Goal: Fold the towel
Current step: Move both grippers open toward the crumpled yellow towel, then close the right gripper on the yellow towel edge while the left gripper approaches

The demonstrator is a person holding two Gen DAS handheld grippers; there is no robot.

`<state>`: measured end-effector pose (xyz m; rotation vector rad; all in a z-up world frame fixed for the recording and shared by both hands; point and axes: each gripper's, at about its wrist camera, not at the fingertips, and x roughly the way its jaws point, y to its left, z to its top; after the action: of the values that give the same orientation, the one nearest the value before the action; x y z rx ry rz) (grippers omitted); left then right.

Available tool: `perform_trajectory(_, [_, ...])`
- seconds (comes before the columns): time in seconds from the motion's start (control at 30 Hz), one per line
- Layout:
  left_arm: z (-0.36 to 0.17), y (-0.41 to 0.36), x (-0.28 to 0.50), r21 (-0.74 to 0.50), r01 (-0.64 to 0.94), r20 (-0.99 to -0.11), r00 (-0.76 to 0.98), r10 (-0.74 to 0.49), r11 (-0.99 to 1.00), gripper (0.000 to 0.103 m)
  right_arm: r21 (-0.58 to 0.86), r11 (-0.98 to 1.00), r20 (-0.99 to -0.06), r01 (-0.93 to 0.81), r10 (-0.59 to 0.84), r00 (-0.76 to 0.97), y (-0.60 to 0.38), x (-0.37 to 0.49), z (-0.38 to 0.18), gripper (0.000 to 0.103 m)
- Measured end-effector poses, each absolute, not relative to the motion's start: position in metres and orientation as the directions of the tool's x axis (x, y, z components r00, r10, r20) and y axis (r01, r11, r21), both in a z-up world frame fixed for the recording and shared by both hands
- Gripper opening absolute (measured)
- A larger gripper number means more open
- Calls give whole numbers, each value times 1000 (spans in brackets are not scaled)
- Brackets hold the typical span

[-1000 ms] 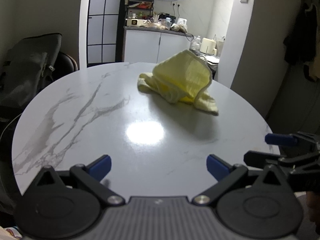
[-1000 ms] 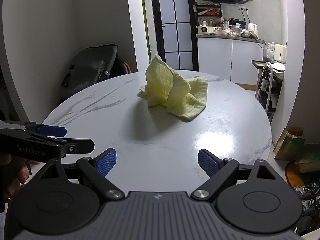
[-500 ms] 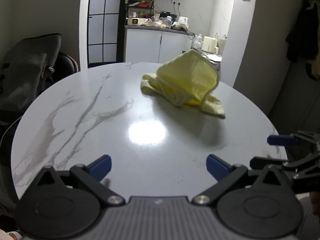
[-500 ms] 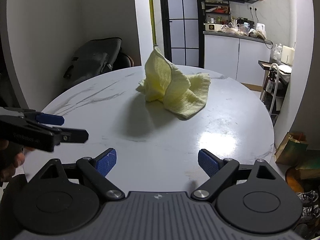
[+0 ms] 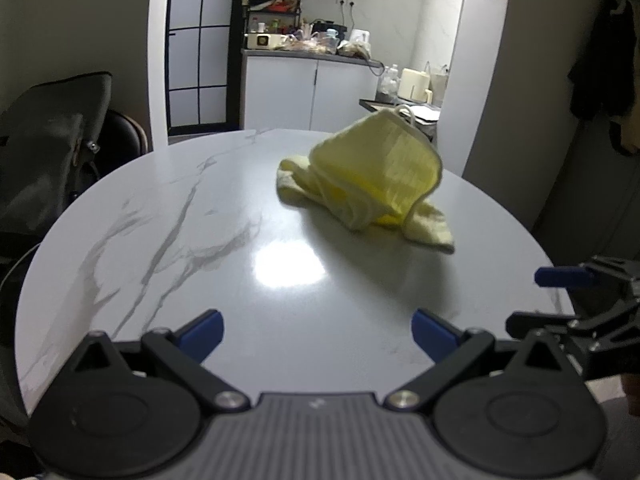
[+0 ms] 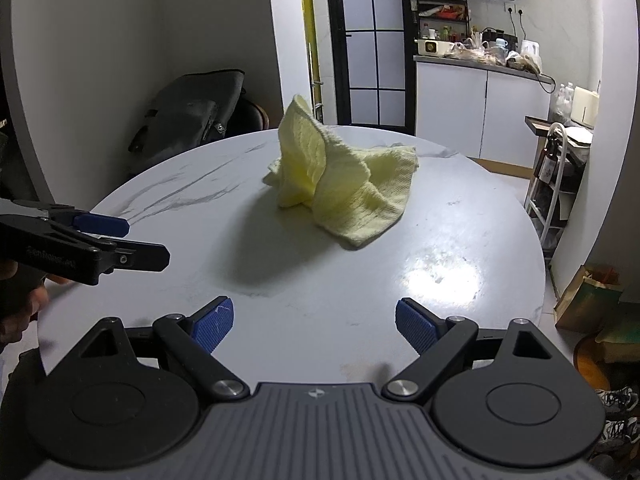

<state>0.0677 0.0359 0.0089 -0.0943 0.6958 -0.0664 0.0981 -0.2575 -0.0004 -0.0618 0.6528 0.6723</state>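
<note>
Hovering over the near edge of the round marble table (image 5: 168,216), we've got both tools spread wide with nothing between the pads. Our left gripper (image 5: 318,330) and right gripper (image 6: 314,322) face the yellow towel (image 6: 344,188), which sits crumpled in a peaked heap toward the table's far side, well apart from either.

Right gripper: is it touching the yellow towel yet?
Apart. The right wrist view shows the right gripper open, with bare marble table between its pads and the crumpled yellow towel.
</note>
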Motion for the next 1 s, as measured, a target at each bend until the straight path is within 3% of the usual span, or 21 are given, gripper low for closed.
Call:
perform_trajectory(0.57, [9, 50, 79, -95, 97, -650, 748, -135, 991, 98, 112, 785, -614, -610, 537, 578, -252, 130, 2, 77])
perform_trajectory(0.8, [12, 51, 83, -87, 114, -648, 748, -143, 990, 96, 58, 772, -639, -633, 516, 571, -240, 146, 0, 63])
perform_trajectory(1.0, [22, 53, 87, -90, 123, -634, 758, -152, 988, 96, 5, 752, -648, -660, 505, 570, -226, 162, 2, 61])
